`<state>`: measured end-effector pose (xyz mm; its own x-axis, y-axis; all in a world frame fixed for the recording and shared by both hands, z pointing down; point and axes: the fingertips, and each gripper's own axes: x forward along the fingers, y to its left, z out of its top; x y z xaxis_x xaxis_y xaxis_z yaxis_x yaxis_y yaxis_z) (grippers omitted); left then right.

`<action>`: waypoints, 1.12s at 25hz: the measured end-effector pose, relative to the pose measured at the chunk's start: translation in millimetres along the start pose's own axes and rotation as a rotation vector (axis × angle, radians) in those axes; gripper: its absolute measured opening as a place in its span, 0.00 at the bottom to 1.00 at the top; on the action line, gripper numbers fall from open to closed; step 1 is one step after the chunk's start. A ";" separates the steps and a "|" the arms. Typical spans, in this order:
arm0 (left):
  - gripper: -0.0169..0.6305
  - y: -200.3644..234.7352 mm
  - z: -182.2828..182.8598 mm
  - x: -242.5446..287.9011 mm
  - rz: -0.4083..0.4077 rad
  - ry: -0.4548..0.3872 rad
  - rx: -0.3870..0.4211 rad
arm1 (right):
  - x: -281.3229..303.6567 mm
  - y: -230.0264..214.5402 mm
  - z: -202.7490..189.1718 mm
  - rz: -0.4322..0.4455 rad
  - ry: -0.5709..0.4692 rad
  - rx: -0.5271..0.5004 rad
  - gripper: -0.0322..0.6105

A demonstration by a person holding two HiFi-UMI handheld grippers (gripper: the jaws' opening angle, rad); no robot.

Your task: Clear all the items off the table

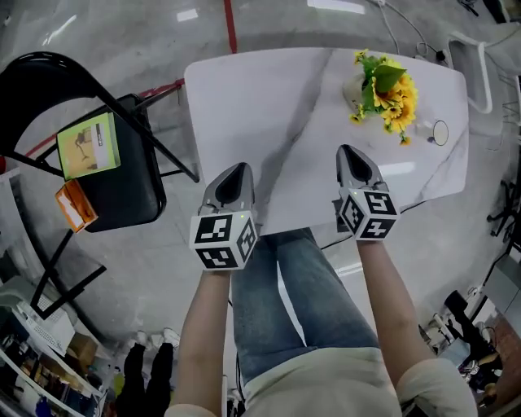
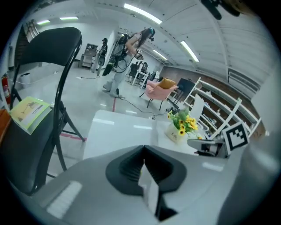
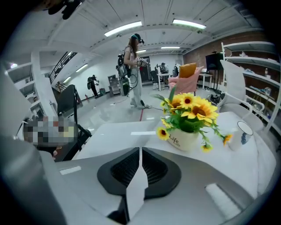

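A white pot of yellow sunflowers (image 1: 383,85) stands at the far right of the white marble table (image 1: 260,106); it also shows in the right gripper view (image 3: 186,116) and the left gripper view (image 2: 179,127). A small clear cup (image 1: 440,132) stands right of the pot, seen too in the right gripper view (image 3: 243,132). My left gripper (image 1: 237,169) hovers over the table's near edge, jaws shut and empty (image 2: 144,149). My right gripper (image 1: 348,151) is beside it, nearer the flowers, also shut with nothing held (image 3: 140,151).
A black folding chair (image 1: 122,187) stands left of the table, with a green booklet (image 1: 88,145) and an orange item (image 1: 75,204) on its seat. A red line (image 1: 231,24) marks the floor beyond. People stand far off in the room (image 3: 134,70).
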<state>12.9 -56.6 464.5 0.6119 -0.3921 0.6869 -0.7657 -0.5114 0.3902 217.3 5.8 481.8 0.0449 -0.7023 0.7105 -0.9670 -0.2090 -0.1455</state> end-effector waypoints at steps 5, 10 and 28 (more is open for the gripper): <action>0.04 -31.1 -6.9 22.4 -0.062 0.041 0.035 | -3.3 -36.7 -5.8 -0.073 -0.022 0.058 0.11; 0.04 -52.8 -10.9 40.6 -0.104 0.074 0.069 | 2.5 -66.9 -13.1 -0.134 -0.026 0.066 0.17; 0.04 -78.0 -39.3 82.0 -0.165 0.179 0.099 | 56.6 -125.6 -11.1 -0.116 -0.058 0.004 0.44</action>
<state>115.0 -18.8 514.6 0.6752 -0.1607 0.7199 -0.6300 -0.6332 0.4495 338.6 -0.1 547.9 0.1712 -0.7112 0.6819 -0.9533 -0.2943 -0.0676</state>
